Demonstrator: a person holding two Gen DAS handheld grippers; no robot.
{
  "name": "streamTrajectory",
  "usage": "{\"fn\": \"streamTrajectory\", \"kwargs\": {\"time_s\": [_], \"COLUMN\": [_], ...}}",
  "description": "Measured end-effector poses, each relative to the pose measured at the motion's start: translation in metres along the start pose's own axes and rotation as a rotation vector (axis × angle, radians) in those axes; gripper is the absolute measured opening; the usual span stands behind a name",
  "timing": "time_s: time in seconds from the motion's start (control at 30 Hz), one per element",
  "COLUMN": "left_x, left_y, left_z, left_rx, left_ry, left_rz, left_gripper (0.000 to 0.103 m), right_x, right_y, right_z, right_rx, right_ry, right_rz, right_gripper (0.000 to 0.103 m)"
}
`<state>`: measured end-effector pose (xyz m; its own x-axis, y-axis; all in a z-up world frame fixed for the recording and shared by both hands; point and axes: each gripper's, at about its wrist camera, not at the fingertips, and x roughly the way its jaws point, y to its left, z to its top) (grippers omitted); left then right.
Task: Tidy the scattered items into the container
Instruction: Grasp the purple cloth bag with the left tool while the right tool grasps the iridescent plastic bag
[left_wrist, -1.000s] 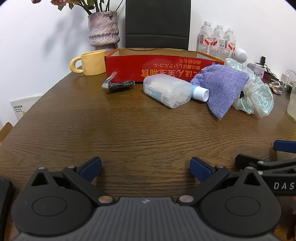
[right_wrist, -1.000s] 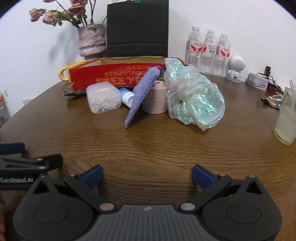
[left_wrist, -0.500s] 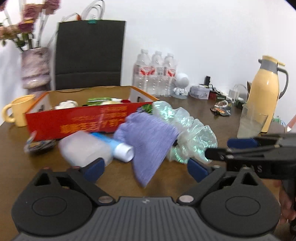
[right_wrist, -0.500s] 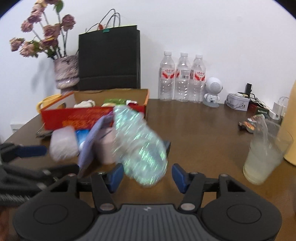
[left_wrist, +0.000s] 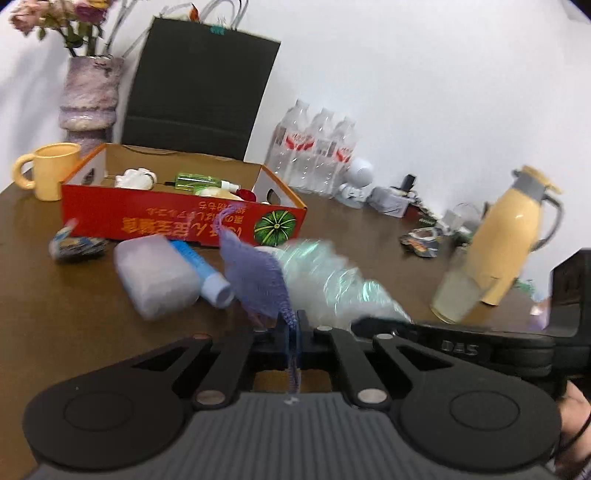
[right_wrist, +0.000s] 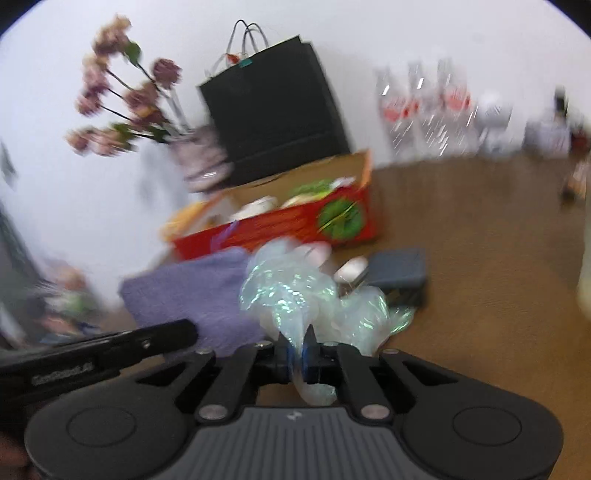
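Left gripper (left_wrist: 293, 332) pinched on purple woven drawstring pouch (left_wrist: 255, 284), frame centre; long axis runs from the jaws up-left toward red cardboard box (left_wrist: 155, 218). Right gripper (right_wrist: 297, 350) clamped on iridescent crinkled plastic bag (right_wrist: 291, 291) (blurred), just beside the pouch. Frosted plastic container (left_wrist: 155, 277) and blue-white tube (left_wrist: 207, 275) lie between pouch and box.

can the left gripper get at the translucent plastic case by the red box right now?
Probably not yet. The left gripper is shut on the purple cloth pouch, so it has no free jaws. The translucent case lies uncovered on the table to its left, with nothing between; once the pouch is dropped, the path looks open.
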<state>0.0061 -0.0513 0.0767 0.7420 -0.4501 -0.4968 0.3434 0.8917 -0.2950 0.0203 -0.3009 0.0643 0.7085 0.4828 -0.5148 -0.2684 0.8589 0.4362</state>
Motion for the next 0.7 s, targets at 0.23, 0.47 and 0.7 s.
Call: {"fn": "streamTrajectory", "kwargs": {"time_s": [0.23, 0.47, 0.7], "left_x": [-0.049, -0.069, -0.052], "left_y": [0.039, 0.037, 0.007], "left_z": [-0.038, -0.053, -0.049], "left_rx": [-0.127, -0.077, 0.245], "left_ry": [0.063, 0.010, 0.026], "left_rz": [0.072, 0.211, 0.286], "left_gripper": [0.004, 0.086, 0.093], "right_x": [-0.017, -0.035, -0.034], "right_y": [-0.001, 0.048, 0.050], "right_z": [-0.038, -0.051, -0.031], "right_rx": [0.107, -0.247, -0.218], "right_ry": [0.116, -0.056, -0.077], "right_rz": [-0.027, -0.294, -0.209], "right_gripper": [0.018, 0.085, 0.085]}}
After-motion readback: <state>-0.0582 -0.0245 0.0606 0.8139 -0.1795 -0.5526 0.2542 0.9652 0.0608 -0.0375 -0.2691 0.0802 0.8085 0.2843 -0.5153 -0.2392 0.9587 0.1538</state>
